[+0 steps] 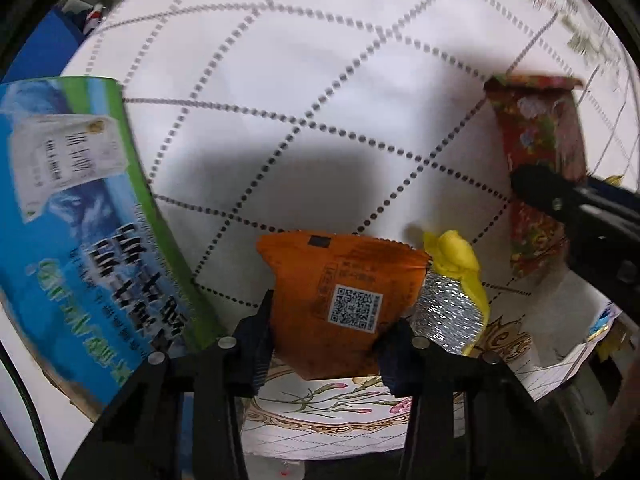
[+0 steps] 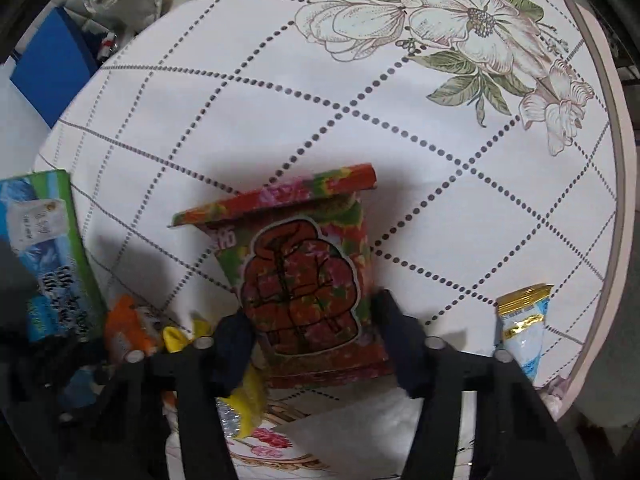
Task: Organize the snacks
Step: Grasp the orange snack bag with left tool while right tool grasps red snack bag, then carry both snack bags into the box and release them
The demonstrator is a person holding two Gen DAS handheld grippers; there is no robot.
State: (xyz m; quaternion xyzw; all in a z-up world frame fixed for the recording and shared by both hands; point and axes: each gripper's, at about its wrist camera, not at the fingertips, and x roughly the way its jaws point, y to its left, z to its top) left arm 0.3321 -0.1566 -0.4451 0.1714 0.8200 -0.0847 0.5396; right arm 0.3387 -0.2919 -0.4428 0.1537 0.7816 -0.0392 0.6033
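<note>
Above the near bench (image 2: pixel 520 200), my left fingers (image 1: pixel 326 332) pinch the orange packet (image 1: pixel 340 292); right fingers (image 2: pixel 312 344) pinch the red pouch (image 2: pixel 304 280), both lifted clear for sorting.

Four snack packets (image 2: pixel 308 280), one blue-green box (image 1: pixel 80 216), two tongs (image 1: pixel 324 344).

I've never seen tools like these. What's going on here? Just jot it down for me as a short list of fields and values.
Setting: table under a white cloth with dotted lines and printed flowers
Left gripper: shut on orange packet with a QR code
Right gripper: shut on red flowered packet
Beside orange packet: yellow and silver wrapper
Left of table: blue and green box
Right edge: pale blue and gold packet
Below grippers: flower-patterned tray
</note>
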